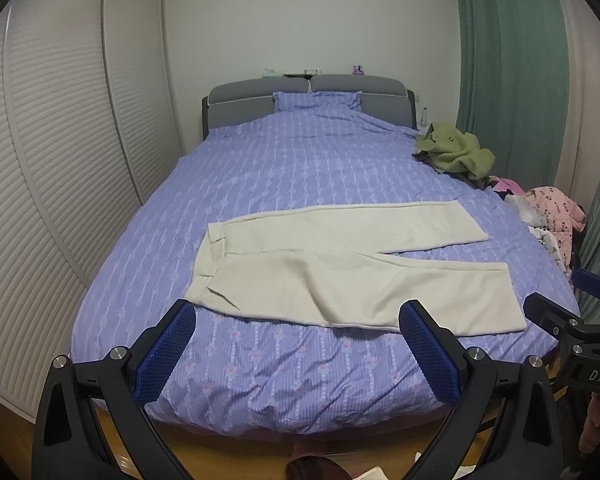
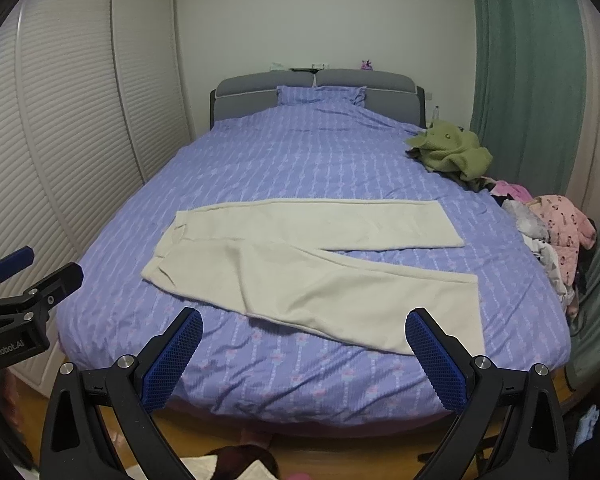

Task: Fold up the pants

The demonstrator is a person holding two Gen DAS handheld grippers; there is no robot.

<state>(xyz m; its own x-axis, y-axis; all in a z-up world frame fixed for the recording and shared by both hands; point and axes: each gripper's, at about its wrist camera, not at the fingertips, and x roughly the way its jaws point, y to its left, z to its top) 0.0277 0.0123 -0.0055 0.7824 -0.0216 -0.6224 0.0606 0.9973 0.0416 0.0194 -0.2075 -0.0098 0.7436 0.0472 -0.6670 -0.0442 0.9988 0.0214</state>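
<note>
**Both Grippers Spread Wide Above the Bed Foot, Pants Laid Flat Ahead**

The left gripper (image 1: 296, 324) stands with its jaws spread wide; nothing sits between them and nothing touches them. Its blue fingers (image 1: 168, 354) carry a fine mesh-textured pad on black plastic arms with silver pivot bolts. The right gripper (image 2: 304, 330) is in the same condition: jaws far apart, holding nothing, touching nothing. In the left wrist view the right gripper appears at the far right edge, partly cut off by the frame.

The pants (image 1: 340, 268) lie just ahead of both grippers, flat on the bed (image 1: 292, 160). The fabric is cream, thick and soft-looking. The waistband points to the left of the grippers; the two legs run to the right, parting in a narrow V. The near leg hem lies just beyond the right finger of each gripper.

The bed cover is lilac with pale vertical stripes and a small flower print, wrinkled near the foot. Farther ahead, a grey padded headboard (image 1: 260, 92) backs a matching pillow (image 1: 318, 101).

Ahead and to the right, an olive green garment (image 1: 456, 152) lies crumpled at the bed edge. Nearer, a heap of pink clothes (image 1: 552, 216) is partly cut off; the individual items cannot be told apart. Small objects on the headboard ledge are too small to identify. Slatted white wardrobe doors (image 1: 60, 140) stand left; a green curtain (image 1: 500, 60) hangs right.
</note>
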